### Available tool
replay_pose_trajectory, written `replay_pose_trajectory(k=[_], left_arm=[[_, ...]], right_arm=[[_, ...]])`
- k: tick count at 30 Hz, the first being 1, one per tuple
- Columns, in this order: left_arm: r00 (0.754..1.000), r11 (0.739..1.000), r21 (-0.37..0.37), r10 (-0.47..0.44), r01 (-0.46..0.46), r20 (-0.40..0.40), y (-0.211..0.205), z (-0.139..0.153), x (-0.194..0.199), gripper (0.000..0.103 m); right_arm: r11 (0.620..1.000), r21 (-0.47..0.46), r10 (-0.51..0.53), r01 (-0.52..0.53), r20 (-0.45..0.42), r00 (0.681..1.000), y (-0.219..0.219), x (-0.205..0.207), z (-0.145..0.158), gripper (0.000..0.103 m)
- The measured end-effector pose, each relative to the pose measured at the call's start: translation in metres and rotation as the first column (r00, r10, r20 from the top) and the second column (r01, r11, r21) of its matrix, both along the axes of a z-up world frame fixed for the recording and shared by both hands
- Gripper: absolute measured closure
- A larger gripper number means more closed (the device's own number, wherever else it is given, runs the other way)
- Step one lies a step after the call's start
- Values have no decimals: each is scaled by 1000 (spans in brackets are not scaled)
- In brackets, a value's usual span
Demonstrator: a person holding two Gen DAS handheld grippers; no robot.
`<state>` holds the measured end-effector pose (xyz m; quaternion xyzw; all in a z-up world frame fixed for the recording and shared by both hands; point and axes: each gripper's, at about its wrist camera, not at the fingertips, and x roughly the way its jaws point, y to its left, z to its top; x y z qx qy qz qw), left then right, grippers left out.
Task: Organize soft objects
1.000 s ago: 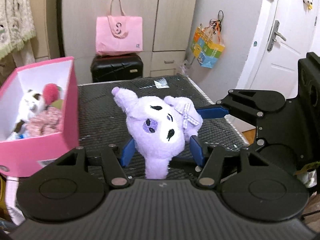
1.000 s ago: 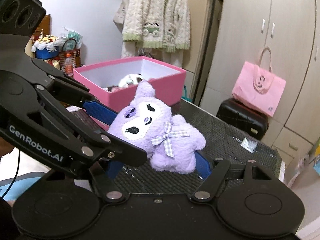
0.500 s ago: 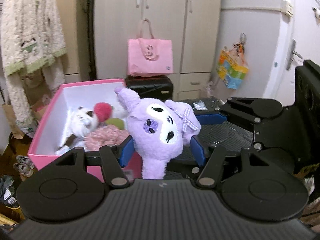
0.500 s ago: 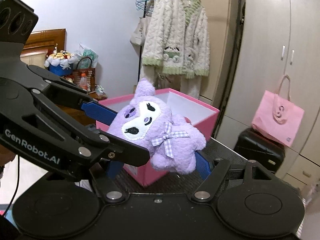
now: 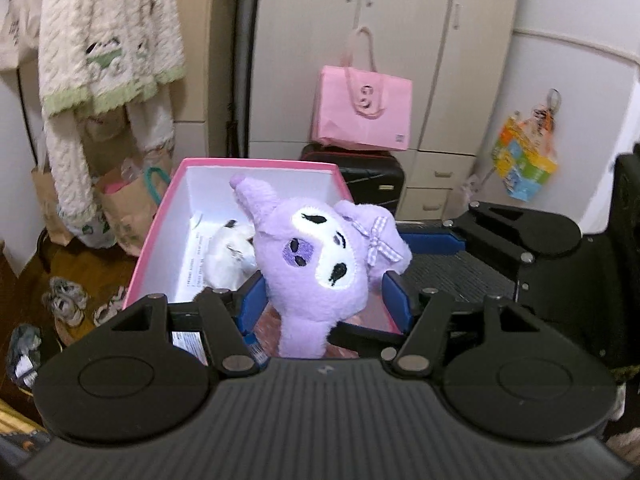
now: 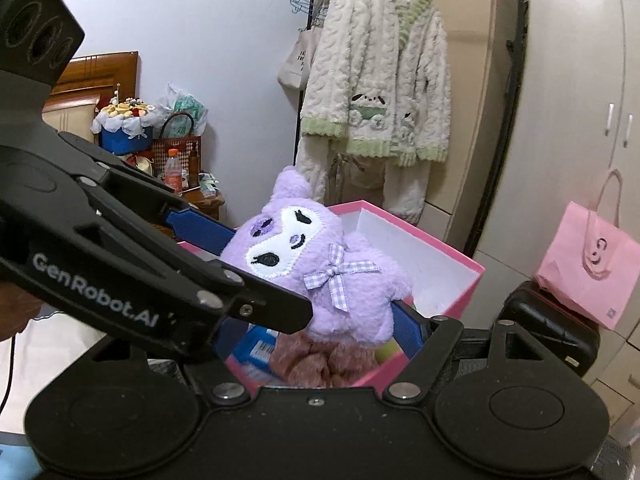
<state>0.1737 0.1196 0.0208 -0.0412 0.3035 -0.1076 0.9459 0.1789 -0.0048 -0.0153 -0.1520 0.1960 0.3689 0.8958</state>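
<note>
Left wrist view: the left claw [image 5: 324,304] pinches the purple plush [image 5: 320,256], held above the pink box [image 5: 256,166] just ahead. Right wrist view: the right claw [image 6: 316,320] grips the same plush [image 6: 320,268] over the box [image 6: 460,276]

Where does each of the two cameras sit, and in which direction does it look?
Left wrist view: sits on the left gripper, looks along its fingers at the purple plush toy over the pink box; the right gripper shows at right.
Right wrist view: sits on the right gripper, looks at the same toy; the left gripper crosses from the left.
Shared: toy, box, pink tote bag, knitted cardigan.
</note>
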Motion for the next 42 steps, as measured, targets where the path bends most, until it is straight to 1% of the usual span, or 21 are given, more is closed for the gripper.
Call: replay_pose_trajectory(k=[2,4,7,9,10,13,16,18,19,20,21,25,27,31,36,40,42], left_arm=[[1000,1000,-15,22,-22,5,6,-4,10,43],[999,999,-11,33,-33,7,9,-12,19,43],[998,997,-53,55,-57,-35,16,-25,33,43],[996,994,-72,73,-77,-59,20,-33,40,43],[994,993,-86,80,-86,-72,21,-38,43,43],[991,988,-119,90,-102,-101,23,-48,48,43],[987,984,-115,123,-134,-101,24,-51,48,39],[985,983,-98,146,-155,-94,25,-50,44,39],[984,982,-94,155,-162,-85,26,-49,40,37],[984,981,-95,162,-169,-77,27,-49,36,34],[983,979,-101,170,-176,-69,29,-48,32,32],[983,977,-114,177,-182,-49,31,-41,15,30],[983,978,-108,178,-181,-39,31,-37,8,29],[986,982,-88,167,-168,-16,25,-31,-9,26],[988,987,-56,152,-151,8,16,-22,-27,23],[990,990,-33,141,-140,26,9,-17,-42,19],[991,991,-26,132,-131,35,5,-15,-49,18]], right_arm=[[1000,2,19,-19,-11,1000,4,14,-2,23],[999,5,33,-33,-37,999,7,29,-5,23],[998,-29,57,-58,-53,997,14,44,-11,22],[995,-62,71,-74,-43,997,19,50,-16,22],[994,-76,75,-77,-37,997,20,53,-19,22],[992,-109,65,-71,-57,996,23,58,-23,22],[988,-144,52,-53,-12,999,21,56,-23,16],[980,-195,49,-42,33,998,20,53,-22,16],[978,-207,49,-40,40,998,18,52,-21,16],[978,-204,49,-40,39,998,15,51,-20,16],[981,-187,51,-44,31,998,10,49,-18,16],[993,-98,61,-61,5,998,-10,33,-11,15],[993,-106,55,-54,5,998,-15,26,-9,16],[989,-135,63,-54,67,996,-20,4,-4,16],[995,-99,39,-31,82,996,-33,-20,4,16],[996,-80,-14,24,122,992,-45,-41,9,14],[996,-67,-43,52,123,991,-50,-49,12,12]])
